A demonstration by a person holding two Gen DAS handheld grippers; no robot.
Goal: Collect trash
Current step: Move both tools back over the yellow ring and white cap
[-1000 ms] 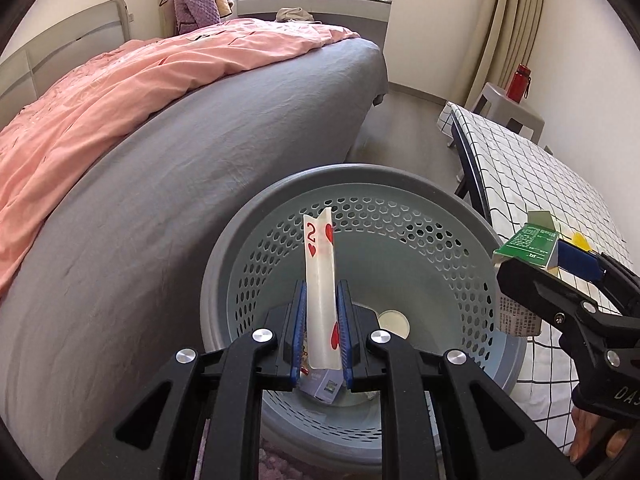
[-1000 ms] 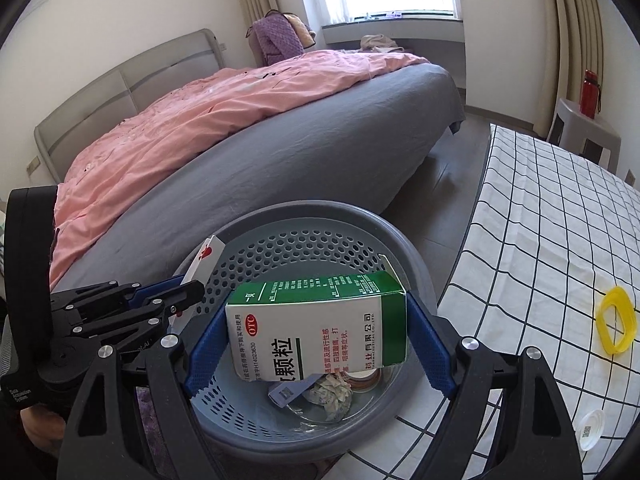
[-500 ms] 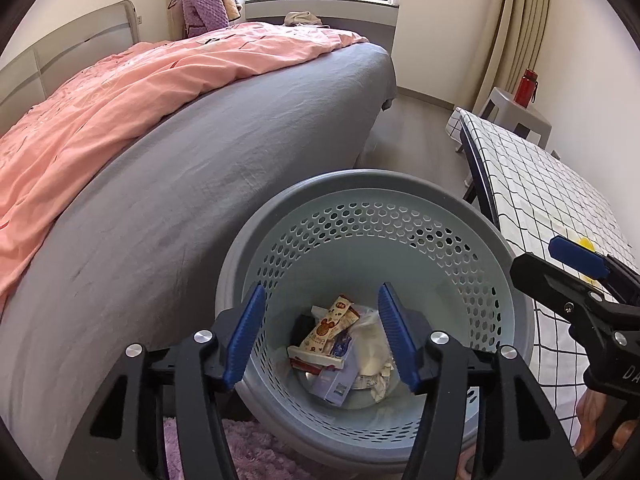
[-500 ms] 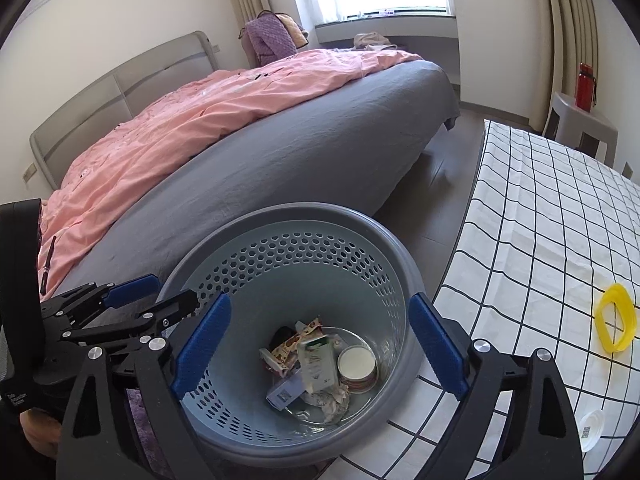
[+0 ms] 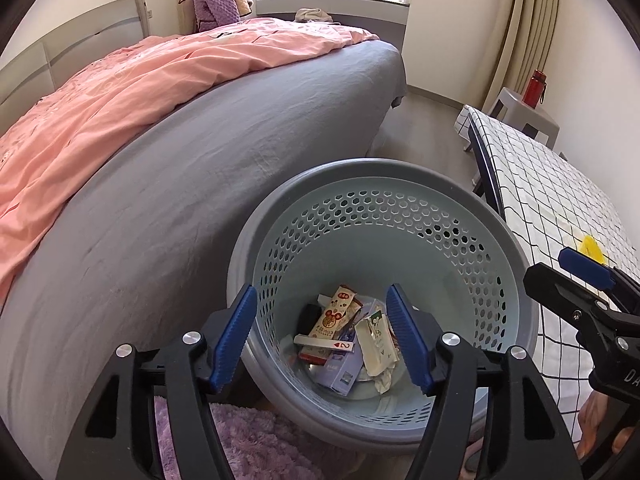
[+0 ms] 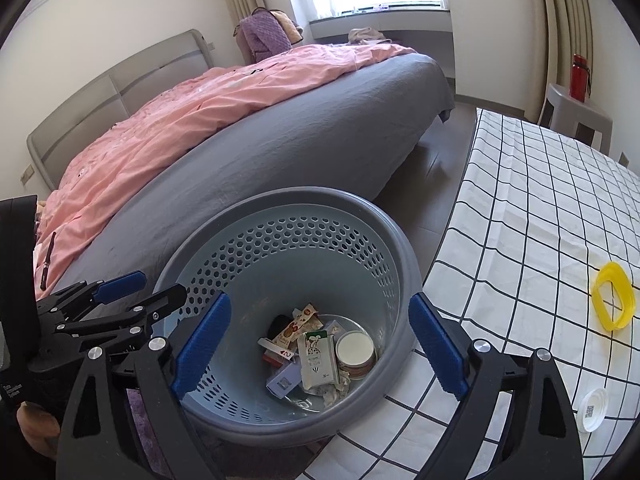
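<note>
From my station I see on the left the bed with the grey sheet (image 5: pixel 200 184) and the pink quilt (image 5: pixel 120 92), and just beside it the round grey-blue plastic basket with perforated wall (image 5: pixel 400 216).

My left gripper (image 5: pixel 322 338) hangs above the basket; its jaws are opening, and nothing is between the blue pads. In its view the white playing card with a red two of hearts (image 5: pixel 326 343) lies flat on the trash heap at the bottom. The long axis of the card runs left to right, a little tilted, and the printed end points right. The beige snack wrapper (image 5: pixel 334 316) lies over its far side.

My right gripper (image 6: pixel 320 344) stands wide apart over the same basket, also with nothing between the pads. Only this view shows clearly the white-green medicine carton (image 6: pixel 316 360) lying flat, its long axis running away from the camera, and the round white lid (image 6: pixel 355 349) touching its right side. Further right, on the white tablecloth with black grid (image 6: pixel 520 208), lie a yellow plastic ring (image 6: pixel 614 294) and a small white cap (image 6: pixel 592 404), well apart from each other.
</note>
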